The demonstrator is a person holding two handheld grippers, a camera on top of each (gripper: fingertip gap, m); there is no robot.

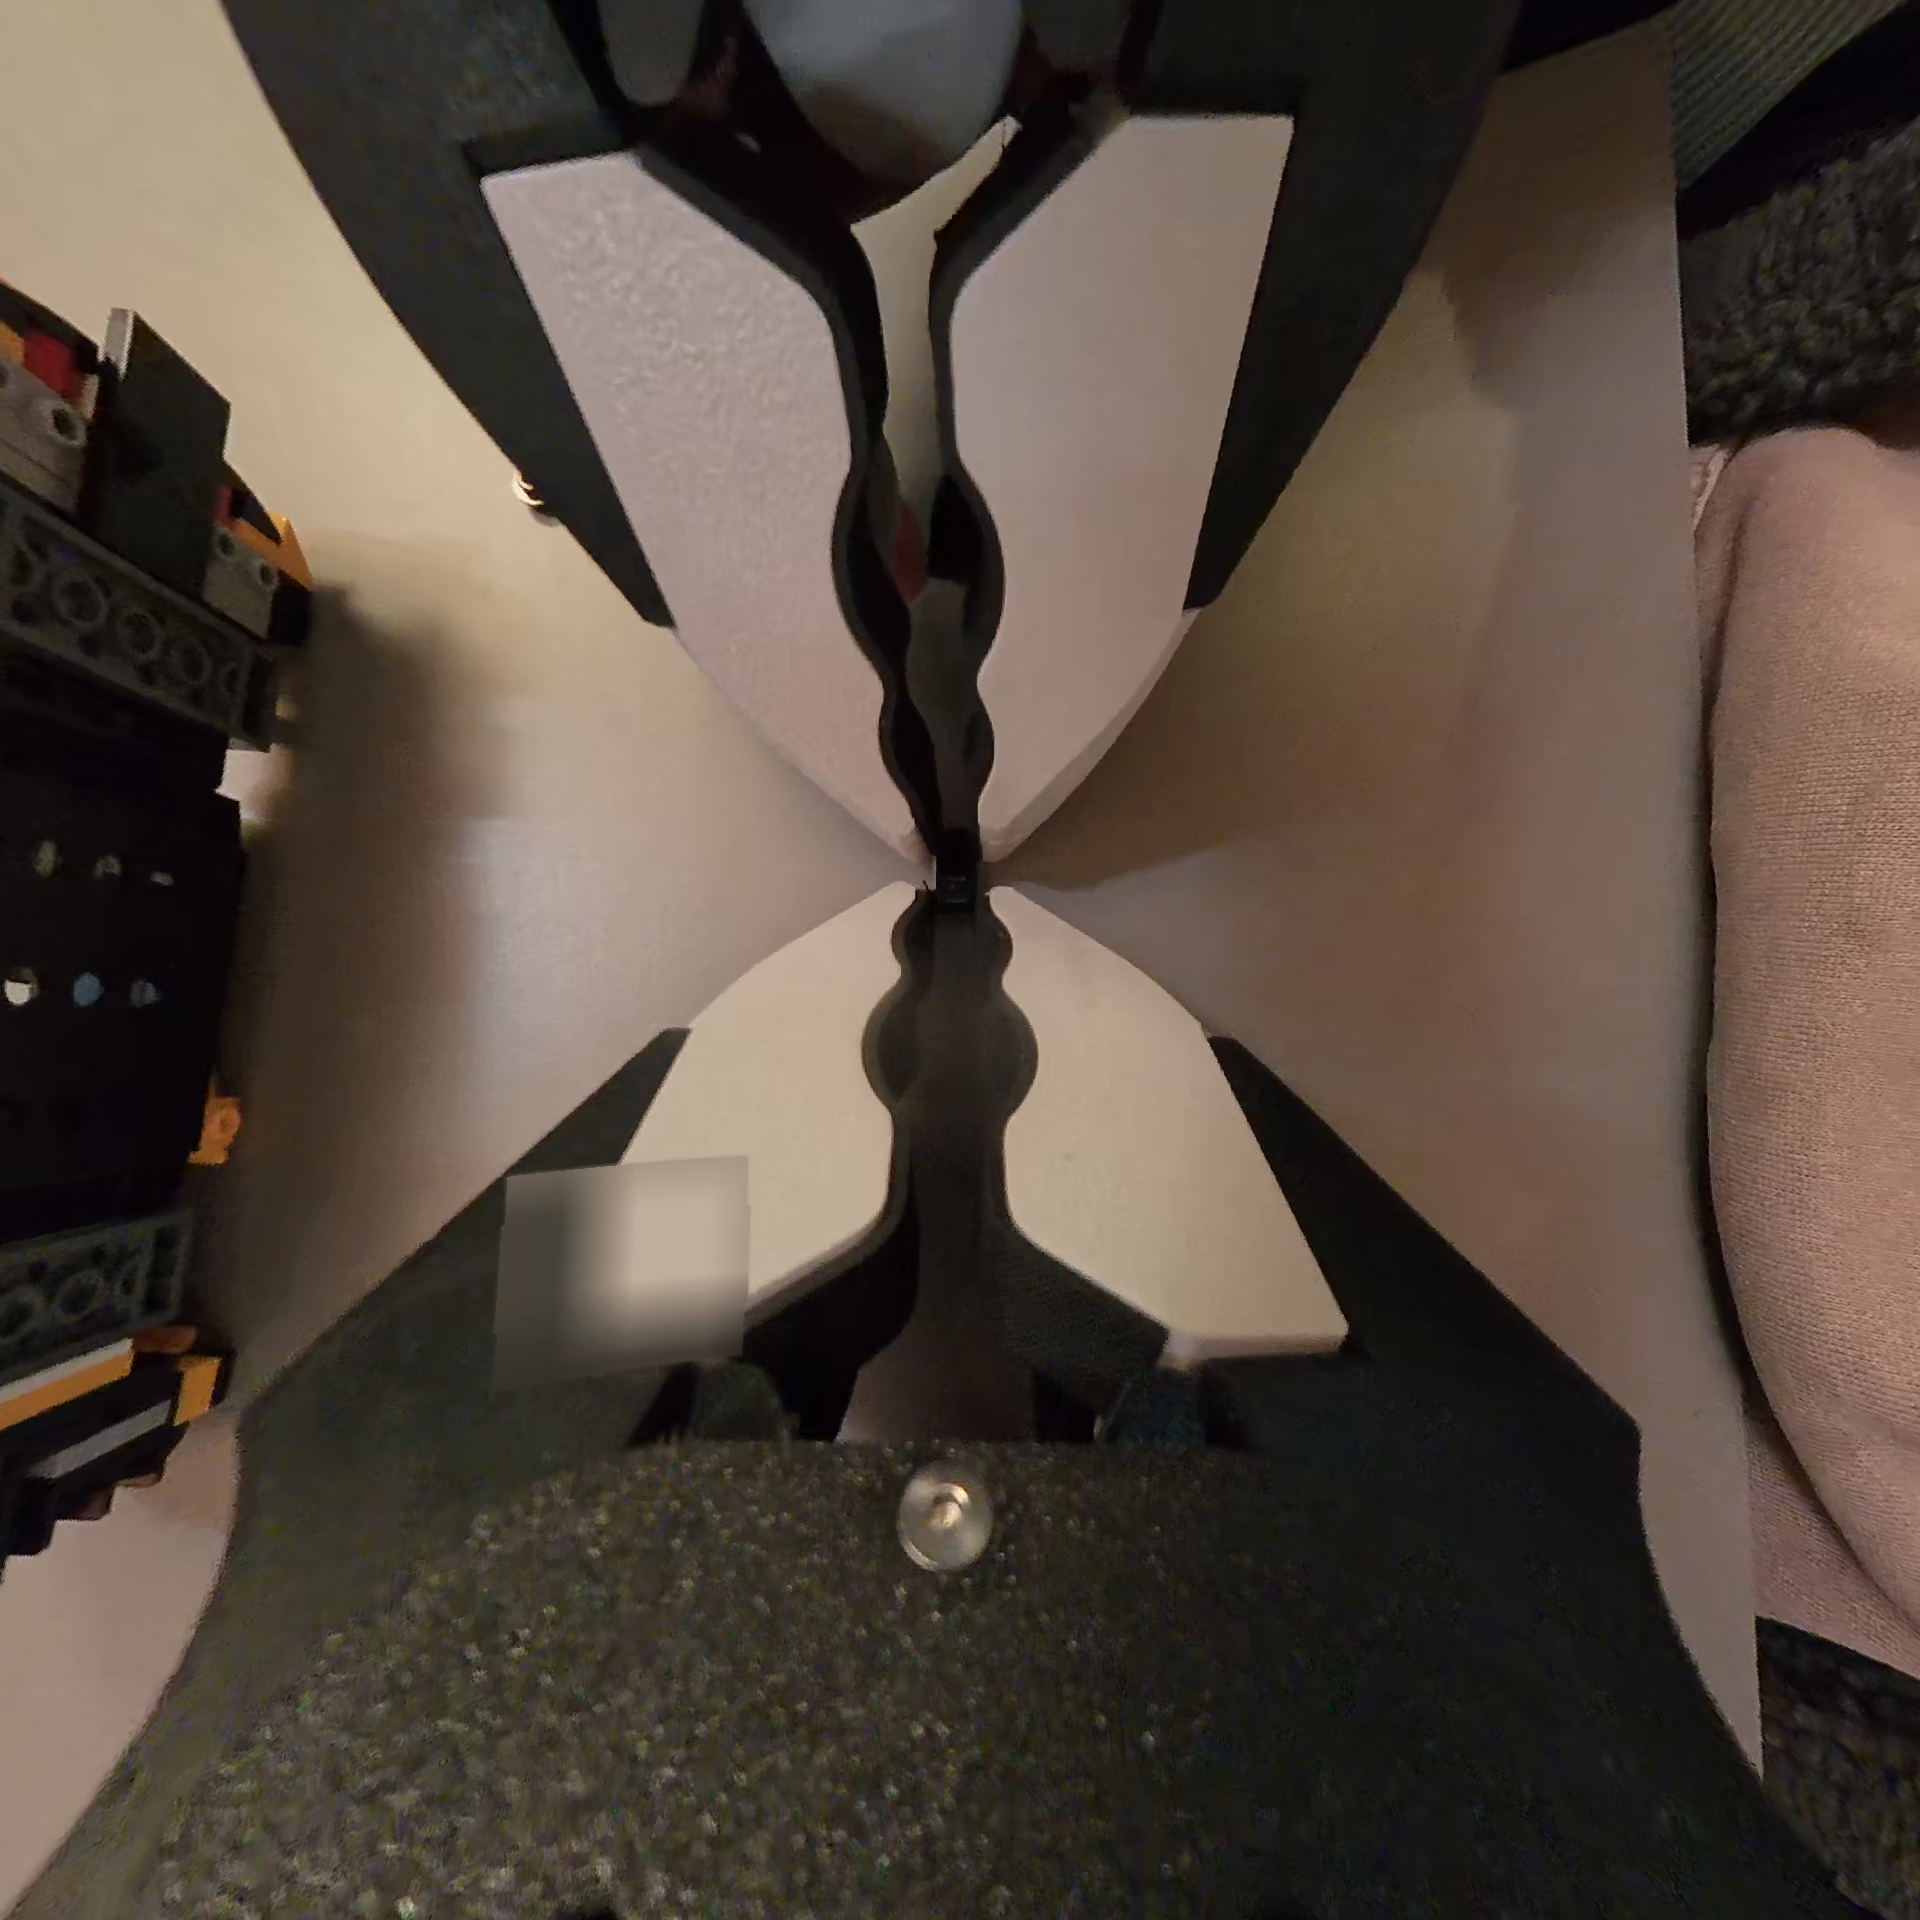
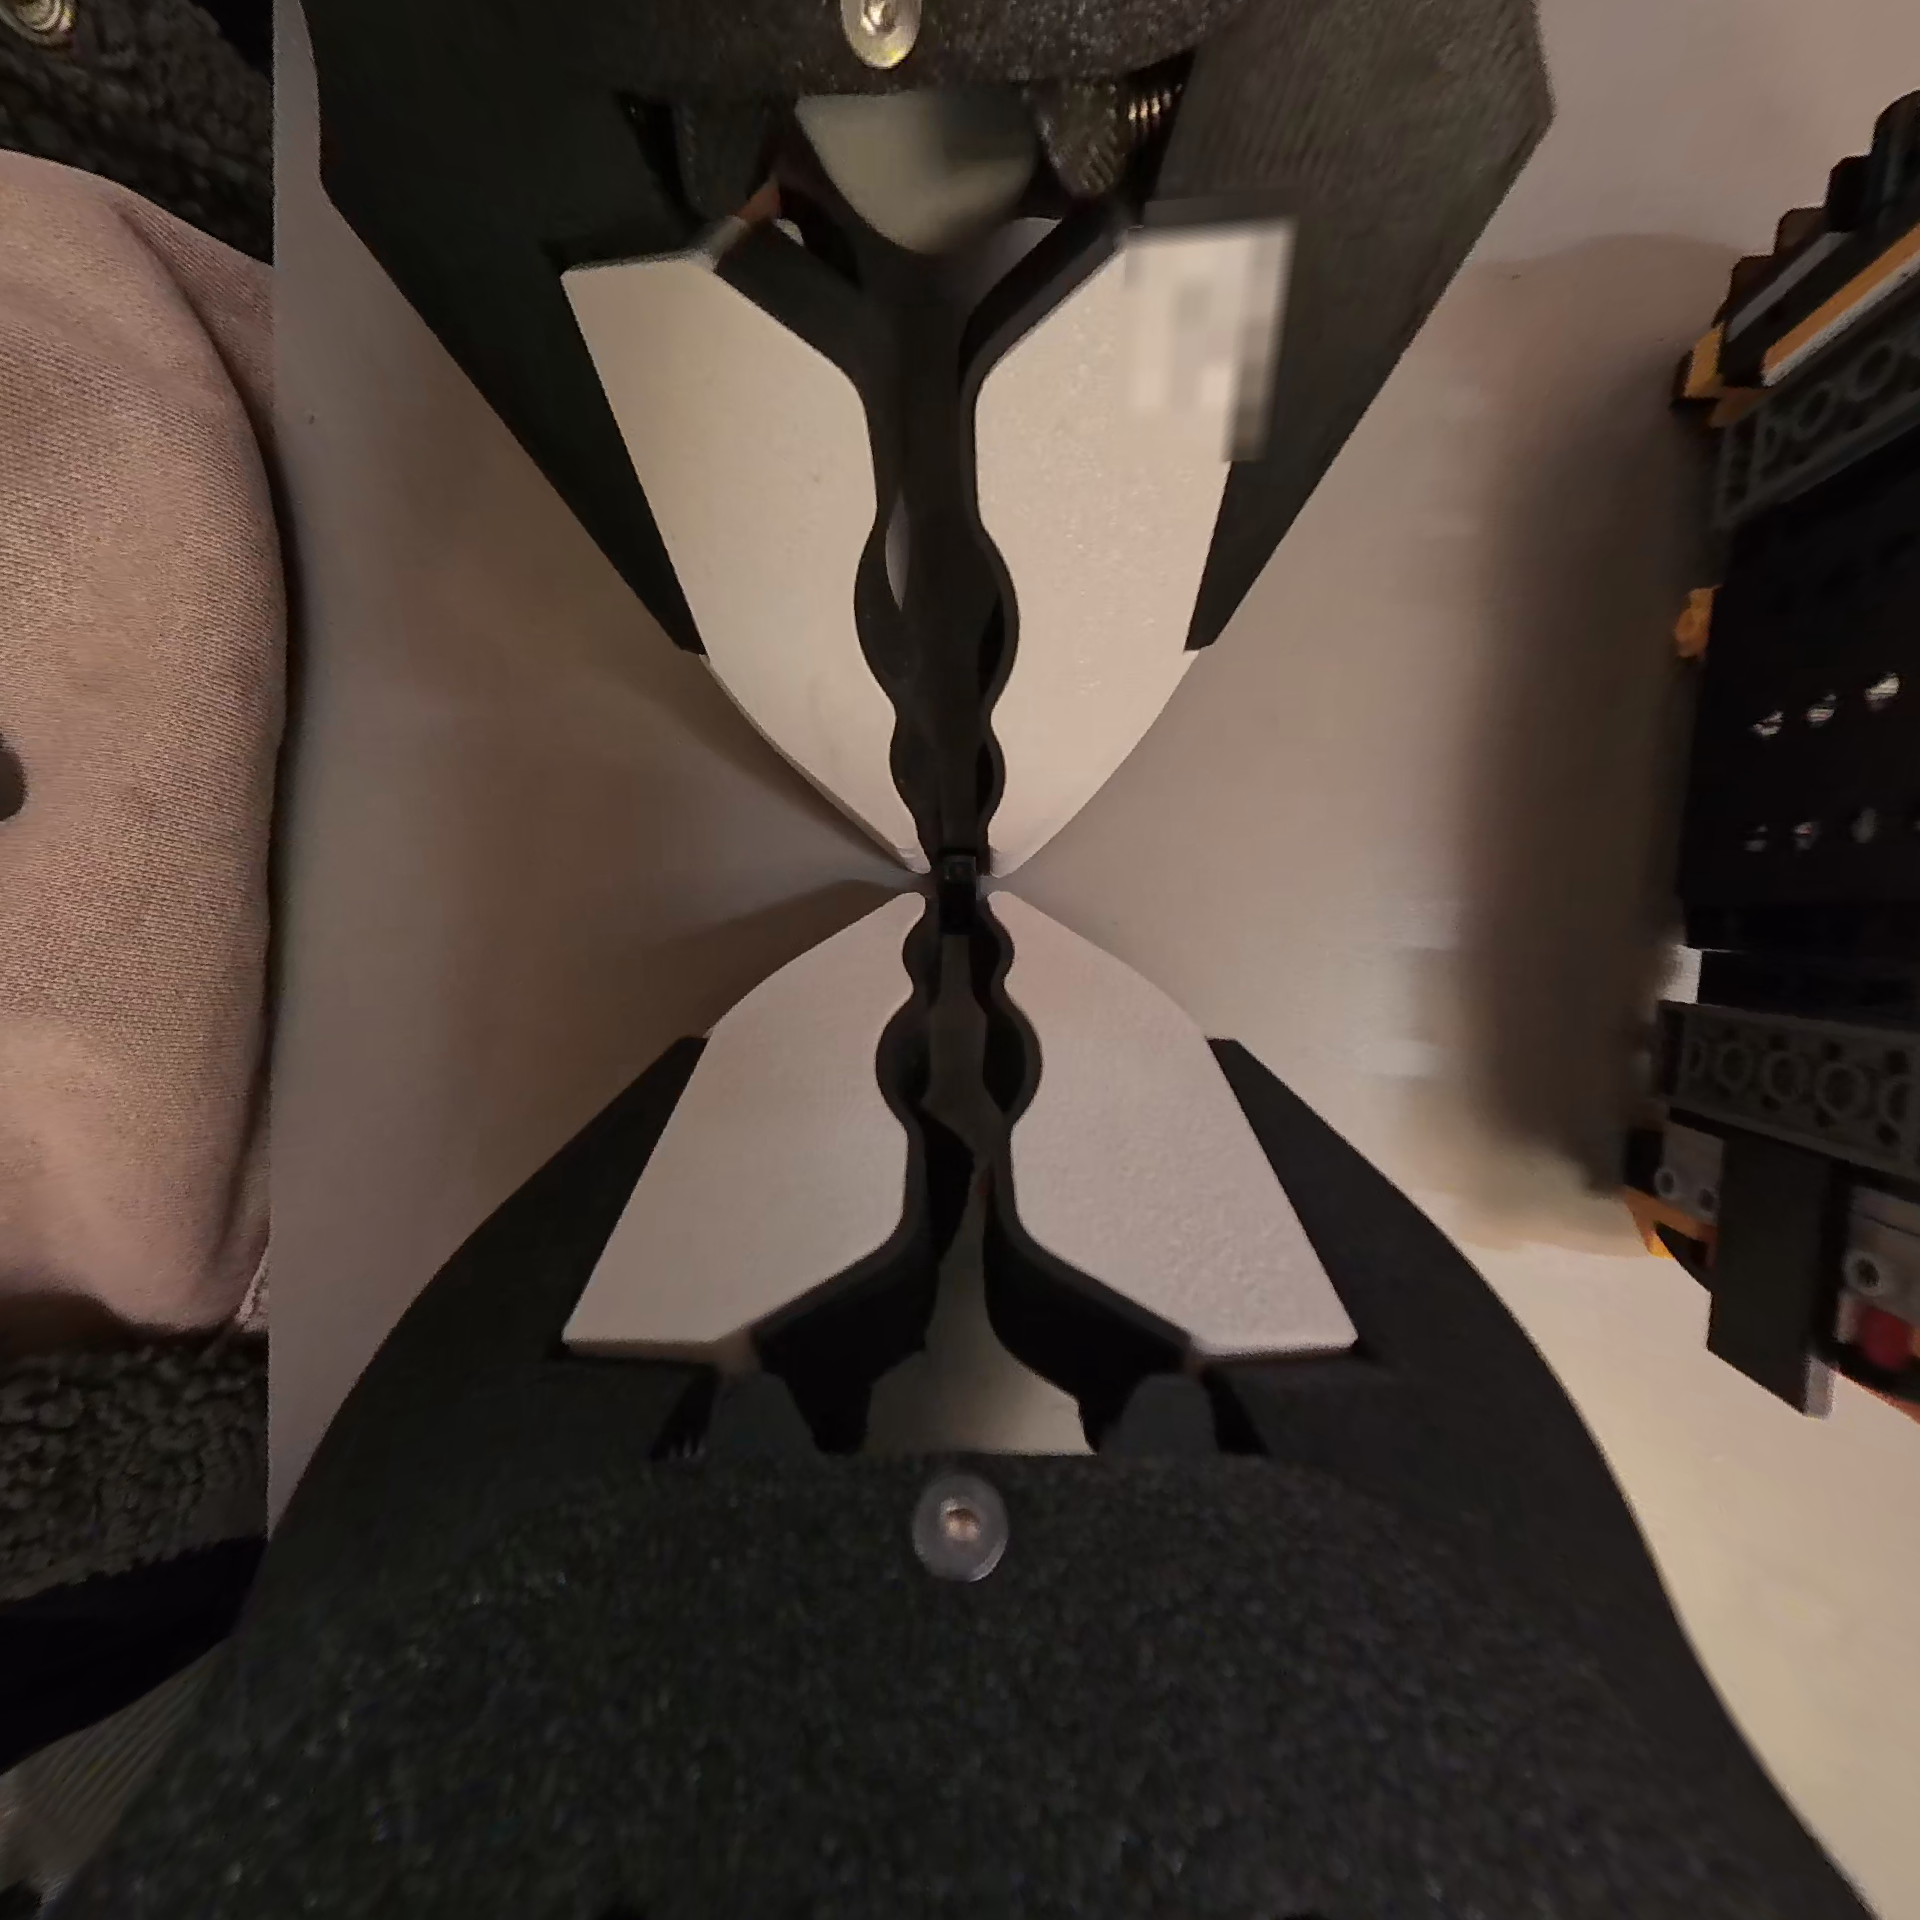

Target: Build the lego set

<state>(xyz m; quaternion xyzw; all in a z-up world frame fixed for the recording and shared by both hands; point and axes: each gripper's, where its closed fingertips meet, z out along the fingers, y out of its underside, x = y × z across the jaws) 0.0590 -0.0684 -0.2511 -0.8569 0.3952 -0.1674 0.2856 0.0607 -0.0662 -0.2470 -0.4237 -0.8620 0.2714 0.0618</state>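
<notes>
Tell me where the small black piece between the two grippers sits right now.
The small black piece sits dead centre in both wrist views, pinched tip to tip between the left gripper and right gripper, above the white table.

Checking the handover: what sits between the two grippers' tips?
A small black piece, which the left gripper and the right gripper seem to pinch tip to tip. Nothing else lies there. Both wrist views show it at centre.
</notes>
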